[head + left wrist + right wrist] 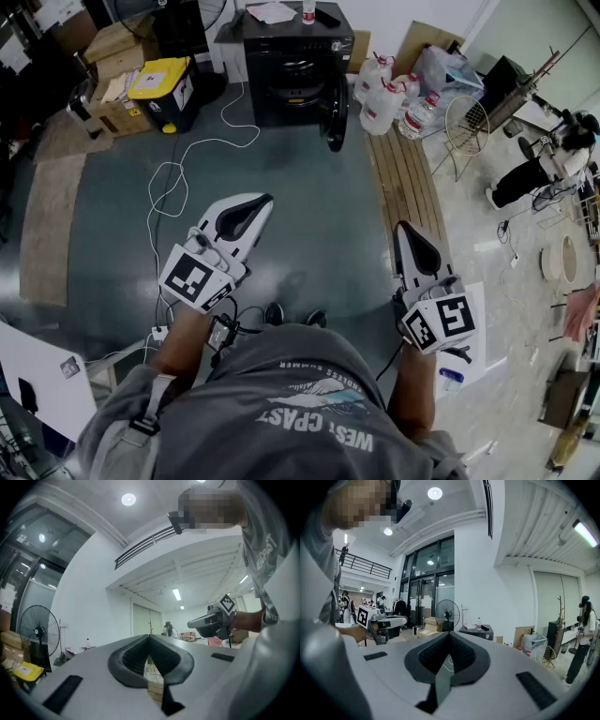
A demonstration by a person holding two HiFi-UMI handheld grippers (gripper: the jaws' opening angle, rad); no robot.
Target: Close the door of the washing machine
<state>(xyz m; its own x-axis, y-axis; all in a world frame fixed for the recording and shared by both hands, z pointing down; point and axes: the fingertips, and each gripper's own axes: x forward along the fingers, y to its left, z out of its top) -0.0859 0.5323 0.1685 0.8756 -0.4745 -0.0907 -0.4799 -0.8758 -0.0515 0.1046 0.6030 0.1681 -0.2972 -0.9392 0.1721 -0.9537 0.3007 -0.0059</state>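
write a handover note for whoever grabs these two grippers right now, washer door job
Left gripper: jaws together, nothing between them, held in the air over the grey-green floor.
Right gripper: the same, shut and empty.
Black front-loading washing machine: stands ahead across the floor, well apart from both grippers.
Its dark round door: swung open at the right of the machine's front in the head view.
Done: nothing yet; the door is untouched.
Left: walk up, probably push the door shut with one gripper.
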